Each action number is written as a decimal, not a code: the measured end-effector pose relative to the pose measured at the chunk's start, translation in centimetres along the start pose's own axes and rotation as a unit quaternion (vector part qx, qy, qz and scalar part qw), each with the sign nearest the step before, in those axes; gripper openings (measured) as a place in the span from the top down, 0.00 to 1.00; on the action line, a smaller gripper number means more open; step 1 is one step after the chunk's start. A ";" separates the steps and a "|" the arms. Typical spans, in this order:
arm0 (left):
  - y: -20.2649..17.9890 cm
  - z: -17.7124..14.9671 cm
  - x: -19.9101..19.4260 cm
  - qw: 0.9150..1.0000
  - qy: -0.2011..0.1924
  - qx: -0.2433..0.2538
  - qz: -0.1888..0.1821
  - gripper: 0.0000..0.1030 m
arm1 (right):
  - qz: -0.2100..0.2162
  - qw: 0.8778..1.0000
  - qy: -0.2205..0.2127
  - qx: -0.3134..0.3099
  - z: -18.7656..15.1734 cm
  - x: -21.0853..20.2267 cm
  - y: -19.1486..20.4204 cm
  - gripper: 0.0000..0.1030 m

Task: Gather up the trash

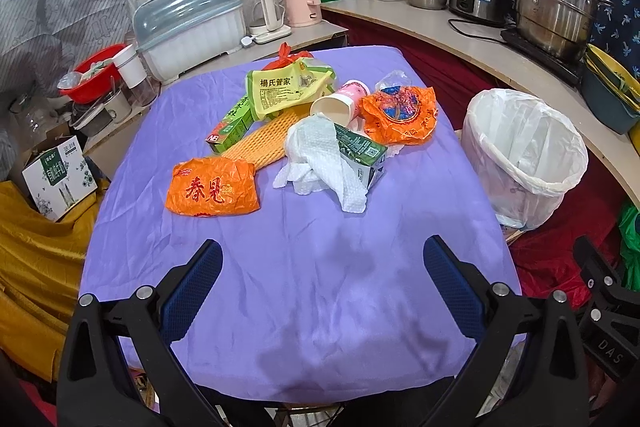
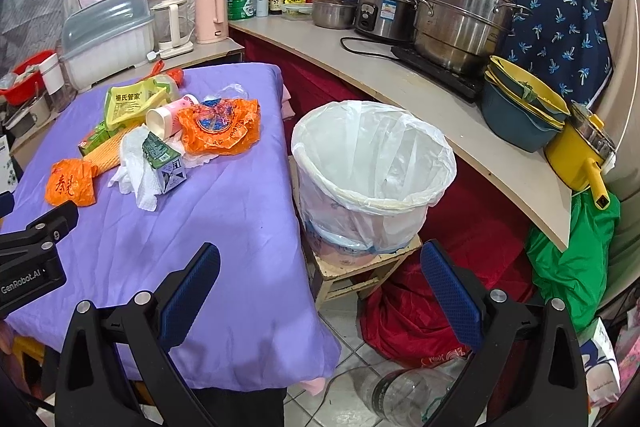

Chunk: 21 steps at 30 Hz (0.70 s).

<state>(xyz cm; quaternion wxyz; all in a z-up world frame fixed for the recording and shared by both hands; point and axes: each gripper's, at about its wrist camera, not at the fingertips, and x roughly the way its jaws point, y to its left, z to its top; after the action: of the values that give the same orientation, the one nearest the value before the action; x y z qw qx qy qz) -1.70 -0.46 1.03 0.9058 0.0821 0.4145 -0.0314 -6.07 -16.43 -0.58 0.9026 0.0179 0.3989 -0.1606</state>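
Observation:
A heap of trash lies on the purple-covered table (image 1: 304,307): an orange wrapper (image 1: 212,193) nearest me, crumpled white paper towel (image 1: 320,163), a green carton (image 1: 360,151), a paper cup (image 1: 336,107) on its side, a second orange wrapper (image 1: 400,113), a yellow-green bag (image 1: 280,93) and a green box (image 1: 232,129). A white-lined bin (image 1: 524,155) stands right of the table, also in the right wrist view (image 2: 372,167). My left gripper (image 1: 322,283) is open and empty over the near cloth. My right gripper (image 2: 320,283) is open and empty, short of the bin.
The bin stands on a small wooden stool (image 2: 360,267). A curved counter (image 2: 400,83) with steel pots (image 2: 460,19), kettles and bottles runs behind. A dish rack (image 1: 188,23) stands at the far left. A plastic bottle (image 2: 404,395) and red bag (image 2: 404,323) lie on the floor.

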 end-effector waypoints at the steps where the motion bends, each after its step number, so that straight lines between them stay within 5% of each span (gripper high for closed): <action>1: -0.1 0.0 -0.1 1.000 0.000 0.000 0.000 0.07 | 0.000 1.000 0.000 0.000 0.0 0.0 0.0 0.06; 21: 0.1 -0.6 -0.7 1.000 -0.002 -0.001 -0.001 0.07 | 0.000 1.000 -0.002 0.003 -0.3 -0.5 -0.5 0.06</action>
<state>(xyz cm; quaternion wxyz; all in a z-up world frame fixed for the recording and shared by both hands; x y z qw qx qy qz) -2.58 -0.24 1.14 0.9068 0.0810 0.4126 -0.0318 -6.75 -16.75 -0.38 0.9035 0.0203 0.3964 -0.1614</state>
